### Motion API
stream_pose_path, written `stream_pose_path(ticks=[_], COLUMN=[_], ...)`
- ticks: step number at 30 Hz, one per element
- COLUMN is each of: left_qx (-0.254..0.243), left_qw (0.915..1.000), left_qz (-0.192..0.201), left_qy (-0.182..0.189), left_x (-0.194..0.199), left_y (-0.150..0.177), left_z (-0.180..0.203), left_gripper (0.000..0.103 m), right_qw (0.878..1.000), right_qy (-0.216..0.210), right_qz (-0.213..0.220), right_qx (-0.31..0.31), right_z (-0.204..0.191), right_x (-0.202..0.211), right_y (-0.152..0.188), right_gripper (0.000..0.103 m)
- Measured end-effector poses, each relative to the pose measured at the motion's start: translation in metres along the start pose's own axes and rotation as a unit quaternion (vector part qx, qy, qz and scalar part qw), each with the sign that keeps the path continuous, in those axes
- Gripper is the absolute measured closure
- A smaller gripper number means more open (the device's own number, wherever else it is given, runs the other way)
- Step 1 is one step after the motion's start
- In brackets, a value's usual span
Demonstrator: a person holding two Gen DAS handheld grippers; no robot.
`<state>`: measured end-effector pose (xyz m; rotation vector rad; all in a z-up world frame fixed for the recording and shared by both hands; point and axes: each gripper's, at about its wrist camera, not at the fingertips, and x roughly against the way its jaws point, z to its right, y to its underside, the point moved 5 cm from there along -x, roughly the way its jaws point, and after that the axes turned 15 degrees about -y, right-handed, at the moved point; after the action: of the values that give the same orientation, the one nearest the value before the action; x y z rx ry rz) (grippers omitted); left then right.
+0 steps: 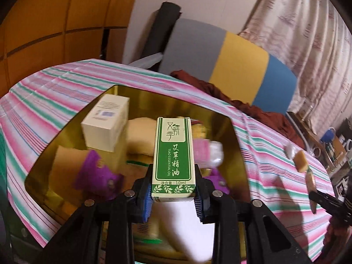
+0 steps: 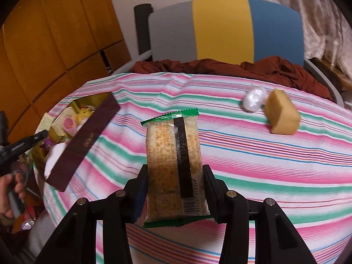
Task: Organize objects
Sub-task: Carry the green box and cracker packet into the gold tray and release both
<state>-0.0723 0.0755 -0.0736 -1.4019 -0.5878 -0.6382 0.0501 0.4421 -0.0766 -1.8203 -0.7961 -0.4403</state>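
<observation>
Left hand-held gripper (image 1: pixel 173 194) clamped on the green-and-cream cardboard essential-oil box (image 1: pixel 173 156), held upright over the gold-lined open box (image 1: pixel 235 132) just ahead – likely for a drop-in. Right hand-held gripper (image 2: pixel 175 194) clamped on the clear green-edged plastic snack packet (image 2: pixel 176 165), hovering above the striped-cloth counter (image 2: pixel 264 165).
</observation>
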Motion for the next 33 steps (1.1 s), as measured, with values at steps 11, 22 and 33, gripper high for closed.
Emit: stream_pose_path(ticks=[11,22,33], left_qx=[0.018,0.049,0.036], left_qw=[0.9984,0.9988,0.9991], left_qz=[-0.054,0.004,0.009], left_qy=[-0.003,-0.005,0.018], left_x=[-0.028,0.008,0.027], left_y=[0.009,0.020,0.038], left_z=[-0.018,-0.038,-0.032], left_gripper=[0.065,0.047,0.047], right_qw=[0.998,0.994,0.978], right_qy=[-0.061,-0.093,-0.085], right_qz=[0.001,-0.014,-0.085], right_qx=[0.010,0.050,0.170], right_z=[-0.064,-0.122,-0.197], right_x=[-0.012,-0.046,-0.150], right_y=[-0.005,-0.037,-0.103], right_gripper=[0.056,0.056,0.056])
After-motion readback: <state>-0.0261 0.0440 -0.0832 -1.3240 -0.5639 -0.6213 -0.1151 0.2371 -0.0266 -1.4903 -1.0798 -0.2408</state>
